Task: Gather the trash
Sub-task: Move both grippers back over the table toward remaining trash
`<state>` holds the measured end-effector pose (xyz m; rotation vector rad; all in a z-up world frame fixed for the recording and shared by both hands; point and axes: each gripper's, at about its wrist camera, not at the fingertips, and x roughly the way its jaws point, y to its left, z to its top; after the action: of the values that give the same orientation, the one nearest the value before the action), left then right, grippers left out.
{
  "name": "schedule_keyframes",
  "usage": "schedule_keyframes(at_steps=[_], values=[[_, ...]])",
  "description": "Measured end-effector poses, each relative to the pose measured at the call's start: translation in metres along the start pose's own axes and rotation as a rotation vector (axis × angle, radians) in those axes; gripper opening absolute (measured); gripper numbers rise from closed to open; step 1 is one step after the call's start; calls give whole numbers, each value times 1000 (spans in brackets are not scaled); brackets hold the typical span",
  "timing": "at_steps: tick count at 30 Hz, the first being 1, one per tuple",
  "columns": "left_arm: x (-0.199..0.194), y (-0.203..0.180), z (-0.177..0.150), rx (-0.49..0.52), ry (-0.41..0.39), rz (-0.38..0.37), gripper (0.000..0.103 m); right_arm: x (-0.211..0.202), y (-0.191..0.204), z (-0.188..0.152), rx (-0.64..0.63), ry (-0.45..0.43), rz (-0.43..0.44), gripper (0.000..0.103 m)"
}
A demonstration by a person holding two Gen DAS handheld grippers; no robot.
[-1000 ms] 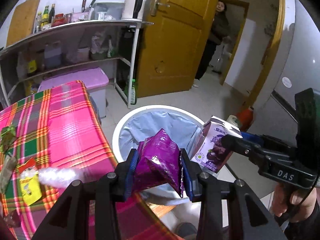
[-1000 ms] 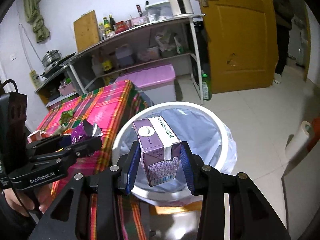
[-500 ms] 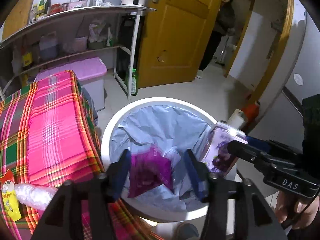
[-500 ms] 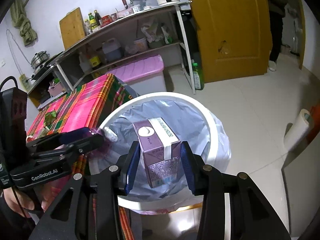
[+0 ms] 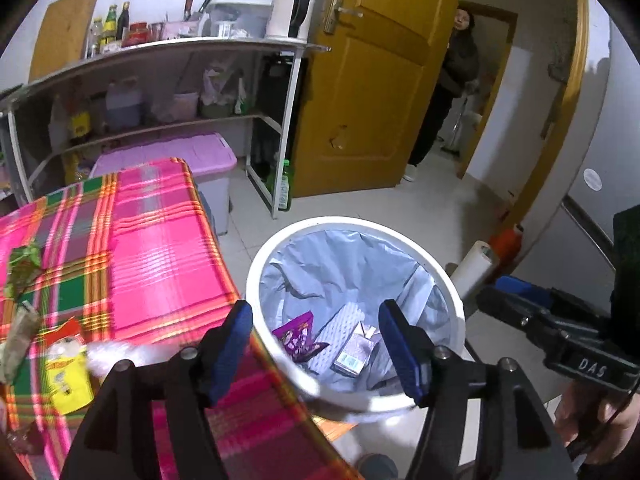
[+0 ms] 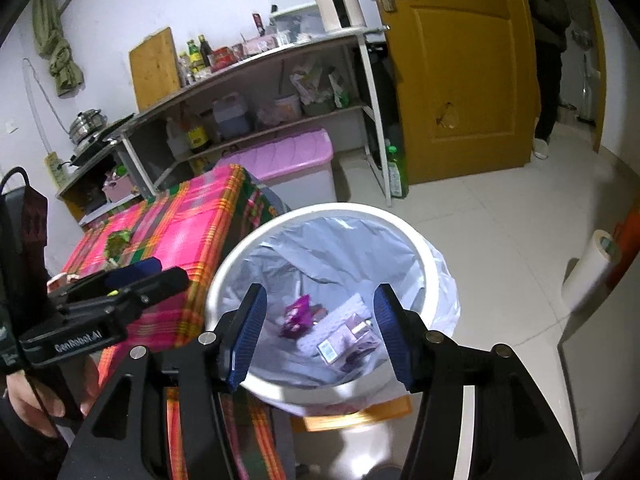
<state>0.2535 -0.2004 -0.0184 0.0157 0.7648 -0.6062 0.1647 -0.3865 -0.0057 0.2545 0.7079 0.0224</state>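
A white trash bin point(image 5: 256, 272) with a blue liner stands on the floor beside the table; it also shows in the right wrist view point(image 6: 224, 276). A purple snack bag point(image 5: 298, 338) and a purple drink carton point(image 5: 354, 354) lie at its bottom, also seen as the bag point(image 6: 296, 316) and carton point(image 6: 344, 338). My left gripper point(image 5: 316, 344) is open and empty above the bin's near rim. My right gripper point(image 6: 320, 332) is open and empty above the bin. A yellow wrapper point(image 5: 66, 376), a clear plastic wad point(image 5: 120, 354) and green wrappers point(image 5: 24, 264) lie on the plaid tablecloth point(image 5: 160, 248).
A pink-lidded storage box point(image 5: 176, 160) and a metal shelf rack point(image 5: 168, 80) with bottles stand behind the table. A yellow door point(image 5: 372, 80) is open, with a person point(image 5: 456, 76) in the doorway. A white roll point(image 5: 474, 268) and an orange bottle point(image 5: 506, 244) stand on the floor to the right.
Both grippers opened over the bin. The purple snack bag fell from the left one and the drink carton from the right one; both now lie inside the bin.
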Motion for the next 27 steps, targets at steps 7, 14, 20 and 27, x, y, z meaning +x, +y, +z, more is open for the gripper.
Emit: schedule_keyframes(at_steps=[7, 14, 20, 27], values=[[-46, -2, -20, 29, -33, 29, 65, -33, 36, -9, -35, -30, 49, 57], [-92, 13, -48, 9, -67, 78, 65, -55, 75, -25, -92, -43, 84, 57], [-127, 33, -73, -31, -85, 134, 65, -60, 106, -40, -138, -28, 105, 57], [-157, 54, -105, -82, -84, 194, 65, -50, 140, -61, -185, 31, 184, 57]])
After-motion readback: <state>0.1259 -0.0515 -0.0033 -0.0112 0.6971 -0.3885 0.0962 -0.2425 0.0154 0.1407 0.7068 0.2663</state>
